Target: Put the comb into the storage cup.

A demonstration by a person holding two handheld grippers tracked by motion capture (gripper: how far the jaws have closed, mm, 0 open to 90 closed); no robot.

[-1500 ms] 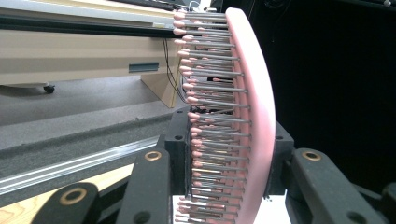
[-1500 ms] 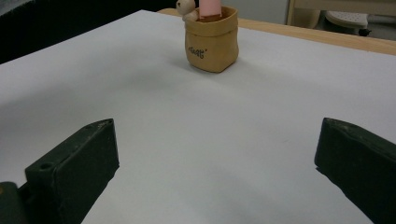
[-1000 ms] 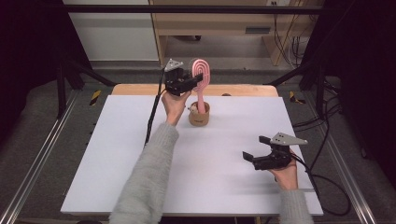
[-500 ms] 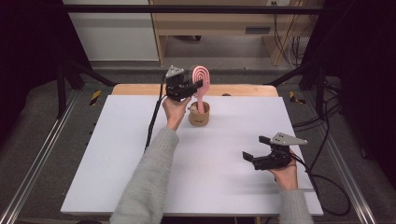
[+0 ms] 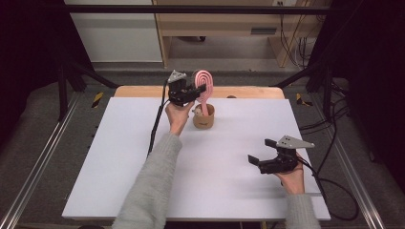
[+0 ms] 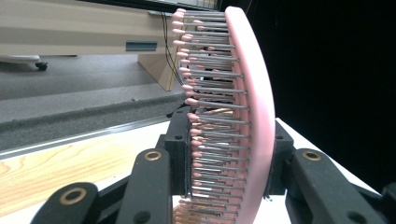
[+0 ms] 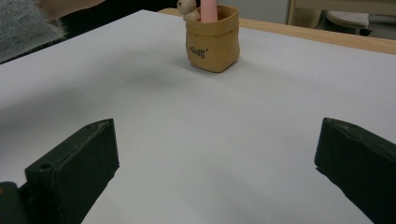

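The white rectangular bench (image 5: 143,157) is filling the frame's centre. Near its upper middle, the small tan pouch-shaped holder (image 5: 203,117) is standing, the pink plastic hairbrush (image 5: 204,86) rising from it, clamped between the left gripper (image 5: 193,91) jaws. Lower right, the right gripper (image 5: 258,153) is hovering, jaws wide, empty.

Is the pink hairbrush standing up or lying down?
Standing up: the pink bristled hairbrush has its handle down in the small tan holder, held by the left gripper.
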